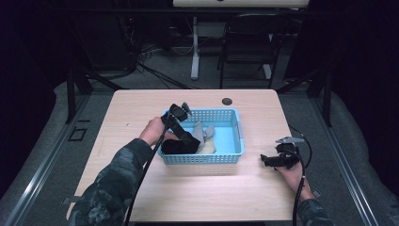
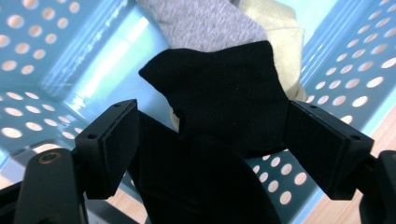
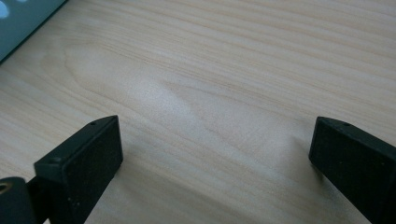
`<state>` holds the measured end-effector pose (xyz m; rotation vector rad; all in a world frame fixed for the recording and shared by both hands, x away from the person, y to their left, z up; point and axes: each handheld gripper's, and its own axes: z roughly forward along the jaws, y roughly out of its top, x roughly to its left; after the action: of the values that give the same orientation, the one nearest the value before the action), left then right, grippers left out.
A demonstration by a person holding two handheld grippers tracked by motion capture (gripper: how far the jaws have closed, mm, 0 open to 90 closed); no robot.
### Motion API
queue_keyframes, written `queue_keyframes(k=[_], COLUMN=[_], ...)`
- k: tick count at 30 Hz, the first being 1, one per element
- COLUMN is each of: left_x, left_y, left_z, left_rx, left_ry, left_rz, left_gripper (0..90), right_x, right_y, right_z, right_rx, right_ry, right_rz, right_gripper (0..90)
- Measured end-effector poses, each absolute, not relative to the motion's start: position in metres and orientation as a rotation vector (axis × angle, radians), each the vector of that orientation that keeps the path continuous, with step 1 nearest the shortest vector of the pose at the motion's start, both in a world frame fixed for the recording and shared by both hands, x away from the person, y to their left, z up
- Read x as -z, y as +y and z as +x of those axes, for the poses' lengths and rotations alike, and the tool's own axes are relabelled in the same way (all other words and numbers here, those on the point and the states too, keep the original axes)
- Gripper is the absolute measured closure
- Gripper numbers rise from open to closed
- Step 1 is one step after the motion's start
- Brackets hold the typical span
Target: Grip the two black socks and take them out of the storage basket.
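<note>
A light-blue perforated basket (image 1: 207,159) (image 2: 46,56) stands mid-table with socks in it. My left gripper (image 1: 190,140) (image 2: 210,121) reaches down into its left part. A black sock (image 1: 176,147) (image 2: 224,93) lies bunched between the wide-set jaws and fills the gap from pad to pad without being squeezed. Behind it lie a grey sock (image 1: 198,131) (image 2: 205,23) and a cream sock (image 1: 207,146) (image 2: 280,32). My right gripper (image 1: 264,160) (image 3: 215,140) rests low over the bare table to the basket's right, open, with nothing between its jaws.
The wooden table (image 1: 141,108) has a round cable hole (image 1: 227,101) behind the basket. A basket corner (image 3: 18,23) sits at the upper left of the right gripper view. A chair (image 1: 249,42) and a desk leg (image 1: 195,47) stand beyond the far edge.
</note>
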<state>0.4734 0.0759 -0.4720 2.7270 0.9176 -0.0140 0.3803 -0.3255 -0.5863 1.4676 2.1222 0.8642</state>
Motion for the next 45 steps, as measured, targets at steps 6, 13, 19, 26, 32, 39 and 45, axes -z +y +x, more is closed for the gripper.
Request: queue_keyframes(k=[6,13,19,26,32,39,45], left_x=[0.481,0.483,0.483,0.485,0.483,0.471,0.459], left_y=[0.074,0.071,0.069,0.068,0.068,0.068,0.067], left_z=[0.478,0.478,0.477,0.475,0.473,0.470,0.468], left_rx=[0.069,0.049,0.035,0.054,0.042,0.012,-0.029], left_ry=[0.941,0.945,0.947,0.929,0.914,0.864,0.832], left_rz=[2.765,2.785,2.782,2.819,2.825,2.812,2.805], left_gripper=[21.2,37.1,54.6,74.0,86.0,87.1,87.3], right_x=[0.586,0.586,0.586,0.586,0.586,0.586,0.586], right_y=[-0.326,-0.326,-0.326,-0.326,-0.326,-0.326,-0.326], right_z=[0.380,0.380,0.380,0.380,0.380,0.380,0.380], right_rx=[-0.866,-0.865,-0.866,-0.866,-0.866,-0.866,-0.867], right_ry=[2.123,2.127,2.126,2.127,2.127,2.127,2.127], right_rz=[1.466,1.464,1.464,1.463,1.463,1.462,1.462], right_gripper=[2.4,2.4,2.5,2.5,2.5,2.5,2.5])
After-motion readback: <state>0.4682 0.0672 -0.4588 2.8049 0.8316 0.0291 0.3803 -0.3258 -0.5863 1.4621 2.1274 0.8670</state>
